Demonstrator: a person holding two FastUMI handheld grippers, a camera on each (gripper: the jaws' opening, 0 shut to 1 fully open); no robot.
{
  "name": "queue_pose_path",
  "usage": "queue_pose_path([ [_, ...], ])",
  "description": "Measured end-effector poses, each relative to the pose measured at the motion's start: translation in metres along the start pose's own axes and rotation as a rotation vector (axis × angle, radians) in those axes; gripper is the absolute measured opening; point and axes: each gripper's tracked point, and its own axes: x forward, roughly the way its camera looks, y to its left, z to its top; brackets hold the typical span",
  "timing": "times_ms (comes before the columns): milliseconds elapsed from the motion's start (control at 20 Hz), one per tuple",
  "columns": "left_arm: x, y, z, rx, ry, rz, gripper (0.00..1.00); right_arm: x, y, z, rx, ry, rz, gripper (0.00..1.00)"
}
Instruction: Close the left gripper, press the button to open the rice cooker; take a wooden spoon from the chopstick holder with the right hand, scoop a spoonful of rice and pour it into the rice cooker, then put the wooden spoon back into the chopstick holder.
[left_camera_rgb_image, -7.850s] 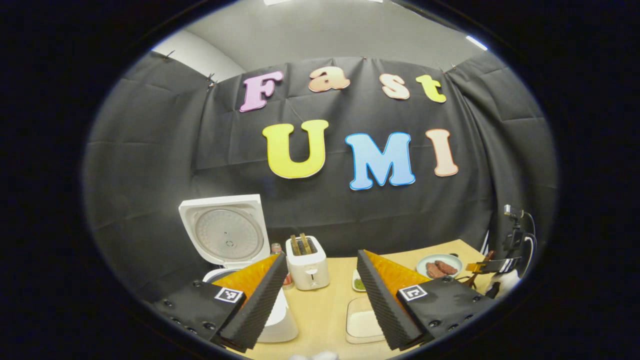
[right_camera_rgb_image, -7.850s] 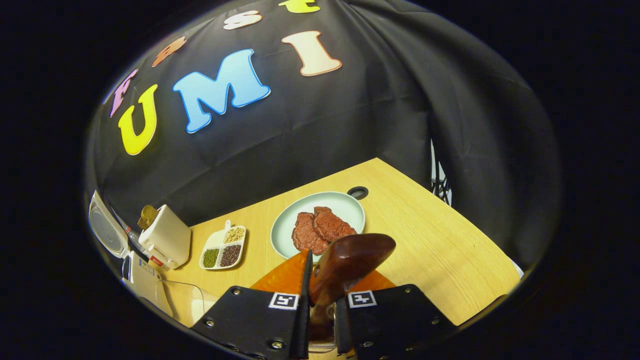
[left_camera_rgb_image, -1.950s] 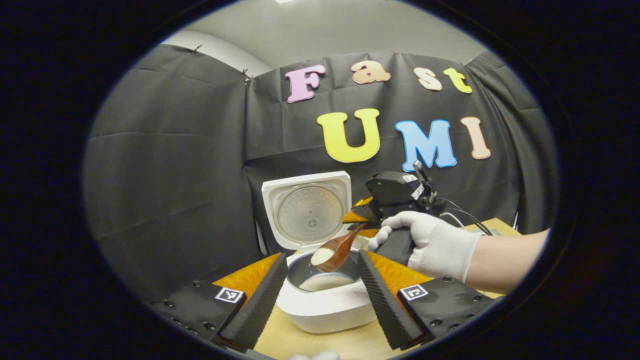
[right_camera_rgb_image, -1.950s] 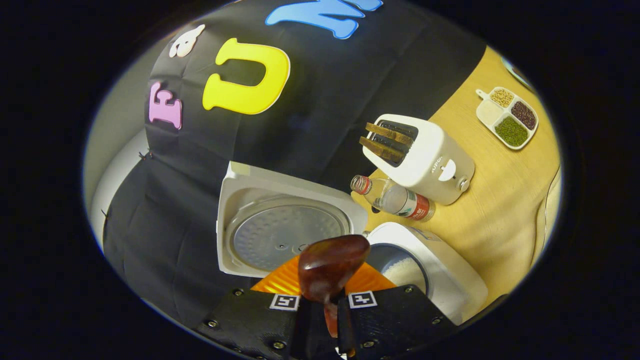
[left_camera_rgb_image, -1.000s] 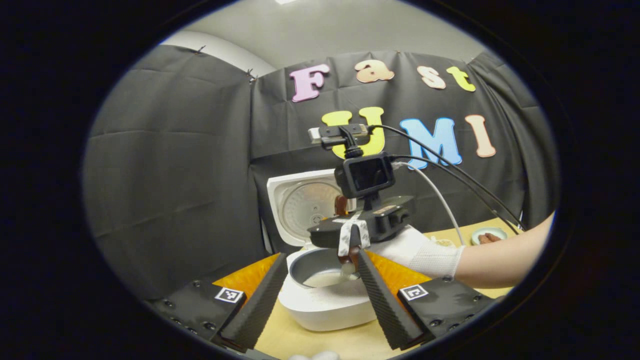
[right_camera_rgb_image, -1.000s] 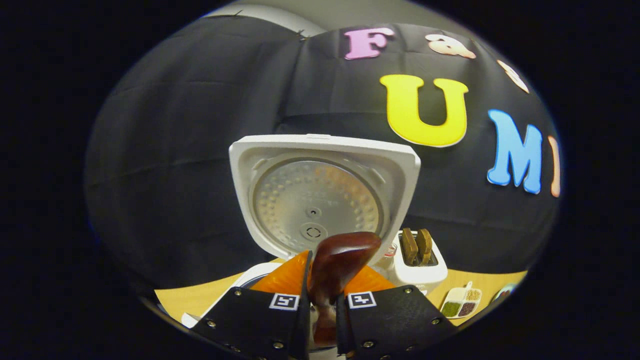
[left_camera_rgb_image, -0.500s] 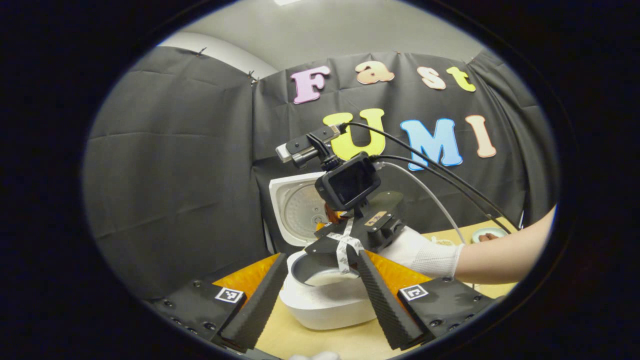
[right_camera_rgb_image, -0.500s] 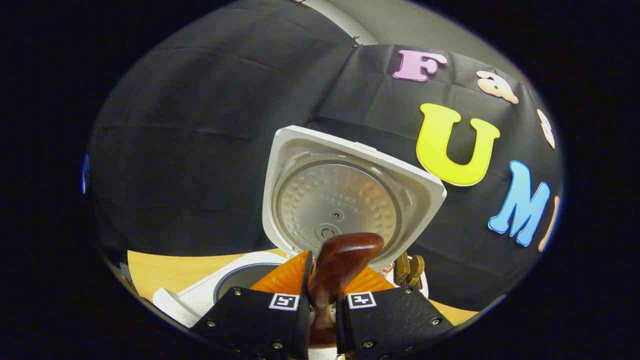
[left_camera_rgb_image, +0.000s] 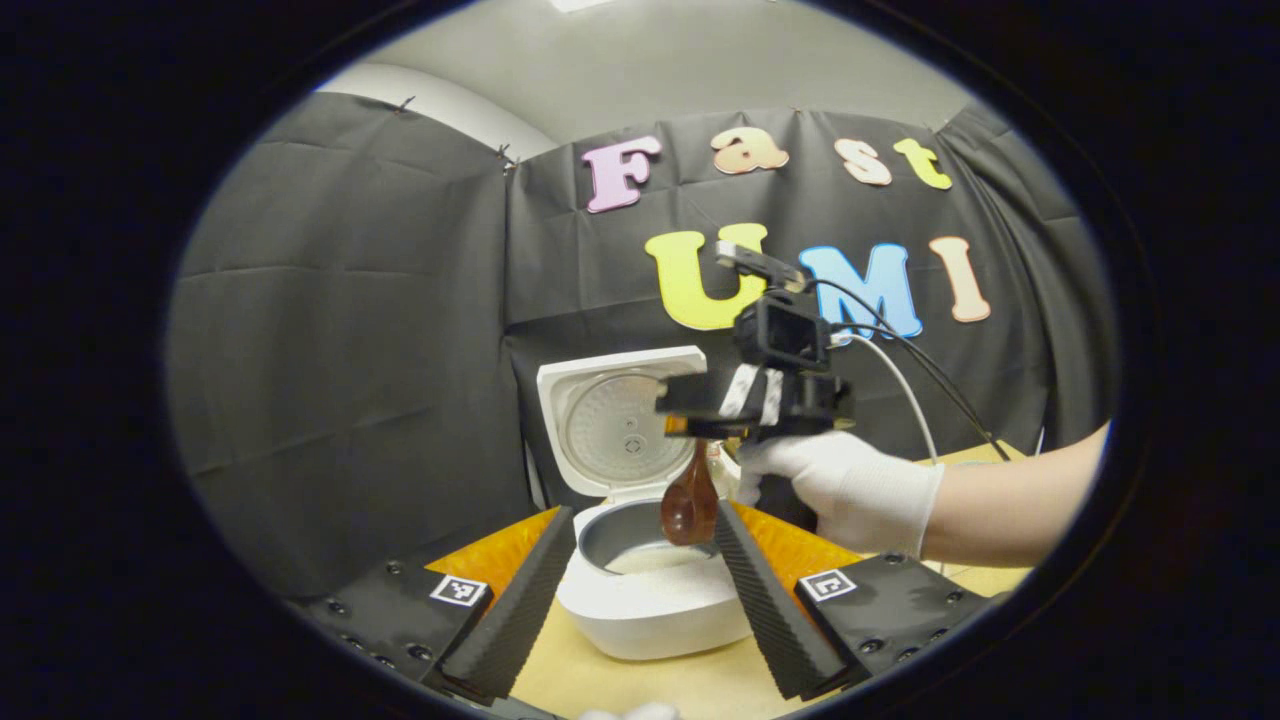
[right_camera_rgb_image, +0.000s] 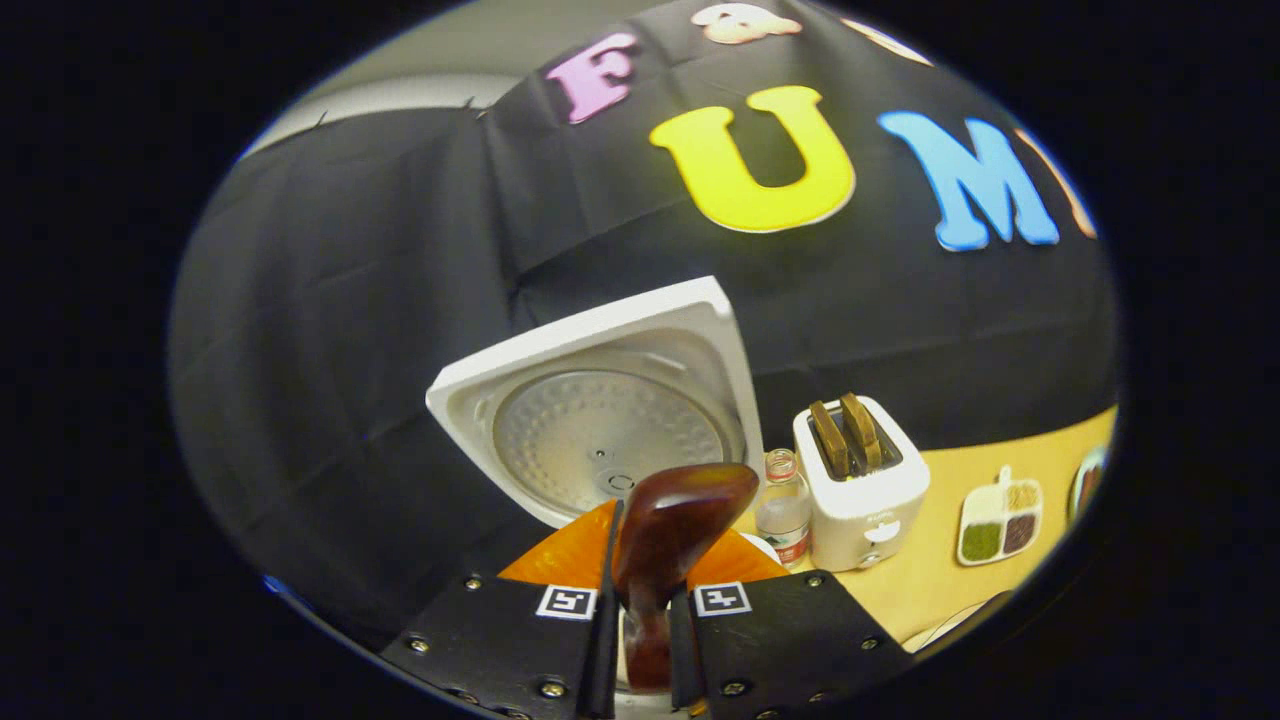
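So the rice cooker sits on the counter with its lid standing straight up, and the pot inside has a layer of white rice in the bottom. In the left gripper view the left gripper hangs low in front of it with its jaws spread wide, nothing between them, and the cooker's body shows right through the gap.

The right gripper is above the pot, at about 1 o'clock from the cooker's opening, held by a hand in a white glove. Its jaws are pinching the wooden spoon by the handle, and the spoon hangs nearly straight down with the bowl end just over the pot rim (can't tell whether any rice is left in it, the bowl looks dark from here). A small camera with cables rides on top of that gripper.

In the right gripper view the spoon sticks up between the jaws, which are pressed in on it from both sides, and the open lid is behind it at roughly 11 o'clock. Off at 2 o'clock from the spoon there's a small bottle, then a white toaster with two slices of toast sticking up, then a divided dish of beans further along the counter.
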Motion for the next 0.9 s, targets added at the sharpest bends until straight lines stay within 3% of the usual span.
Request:
queue_pose_path([
  [150,-0.001,-0.009,0.007,0.004,-0.007,-0.021,0.97,-0.014,-0.027,0.016,0.214,-0.014,0.010,0.21],
  [500,-0.004,-0.058,0.032,0.031,-0.056,-0.109,0.99,-0.100,-0.150,0.056,0.295,-0.134,-0.168,0.21],
  [900,-0.017,-0.140,0.051,0.040,-0.073,-0.221,0.99,-0.251,-0.321,0.089,0.363,-0.278,-0.431,0.21],
])
